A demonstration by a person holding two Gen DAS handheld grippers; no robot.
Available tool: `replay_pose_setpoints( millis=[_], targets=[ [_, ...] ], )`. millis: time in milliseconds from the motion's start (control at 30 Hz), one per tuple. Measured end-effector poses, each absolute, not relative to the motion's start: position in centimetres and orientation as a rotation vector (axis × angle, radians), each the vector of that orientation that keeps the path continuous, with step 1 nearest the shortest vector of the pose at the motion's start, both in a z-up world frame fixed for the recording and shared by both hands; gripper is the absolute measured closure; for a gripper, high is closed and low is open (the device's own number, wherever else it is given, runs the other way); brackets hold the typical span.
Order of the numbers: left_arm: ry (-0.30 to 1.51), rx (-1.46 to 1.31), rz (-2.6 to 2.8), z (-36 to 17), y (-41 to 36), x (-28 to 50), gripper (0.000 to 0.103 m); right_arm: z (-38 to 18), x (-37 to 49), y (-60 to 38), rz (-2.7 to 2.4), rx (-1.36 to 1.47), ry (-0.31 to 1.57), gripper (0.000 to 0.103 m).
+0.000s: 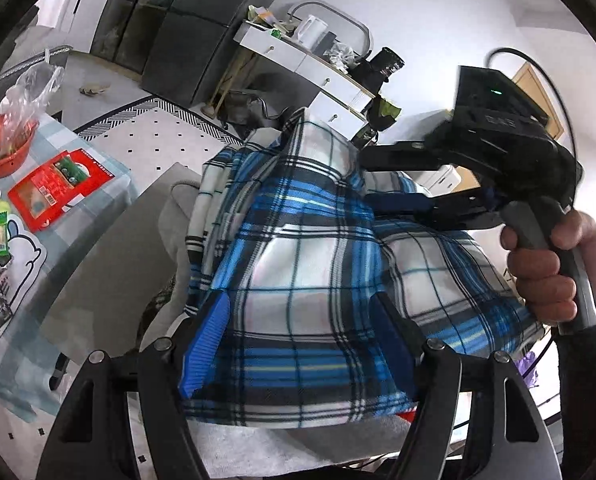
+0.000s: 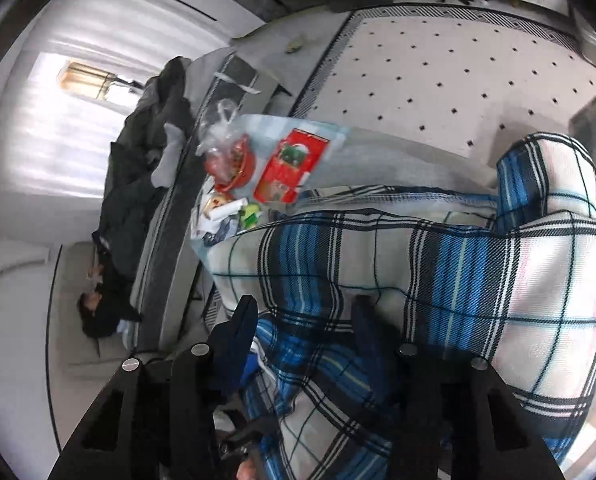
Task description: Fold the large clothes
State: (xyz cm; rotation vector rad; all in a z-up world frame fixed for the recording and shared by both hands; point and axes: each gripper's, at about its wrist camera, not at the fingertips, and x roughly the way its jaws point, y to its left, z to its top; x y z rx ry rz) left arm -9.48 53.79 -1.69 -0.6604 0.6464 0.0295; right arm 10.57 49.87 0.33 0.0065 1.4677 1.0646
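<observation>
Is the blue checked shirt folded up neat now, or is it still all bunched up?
Still bunched up. The plaid shirt hangs in rumpled layers between the left gripper and right gripper, not lying flat.
</observation>
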Motion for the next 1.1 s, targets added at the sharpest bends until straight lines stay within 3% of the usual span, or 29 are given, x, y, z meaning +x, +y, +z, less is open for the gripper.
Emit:
replay_pose_setpoints(
  millis=[67,133,167,400,467,733,833,933,1100],
  targets=[
    [0.651,-0.659,0.027,-0.9,54.1,-9.6,0.034,2.0,9.6,49.1,1.082,-0.001,1.415,0.044],
    [0.652,-0.633,0.045,0.4,52.7,-9.7,0.034,4.0,8.2,47.8,1.163,0.018,1.324,0.005],
    [0.645,-0.613,0.062,1.4,51.8,-10.0,0.034,5.3,7.3,46.6,1.184,0.015,1.233,0.001],
    [0.482,-0.515,0.134,5.7,46.8,-14.4,0.031,8.2,0.6,36.0,1.351,0.111,0.901,0.000],
    [0.430,-0.445,0.209,6.9,44.4,-16.0,0.013,7.5,-1.8,32.1,1.374,0.133,0.822,0.000],
    [0.350,-0.244,0.403,5.1,37.0,-18.6,0.011,3.2,-10.1,20.7,1.227,0.132,0.451,0.000],
    [0.327,-0.242,0.443,3.5,35.0,-19.2,0.001,2.6,-12.8,18.2,1.133,0.100,0.322,0.000],
    [0.297,-0.226,0.472,2.3,33.1,-19.8,0.001,2.0,-15.7,16.5,1.022,0.010,0.165,0.000],
    [0.290,-0.210,0.477,1.9,31.1,-21.0,0.001,-0.5,-19.3,15.5,0.995,-0.021,0.121,0.000]
  ],
)
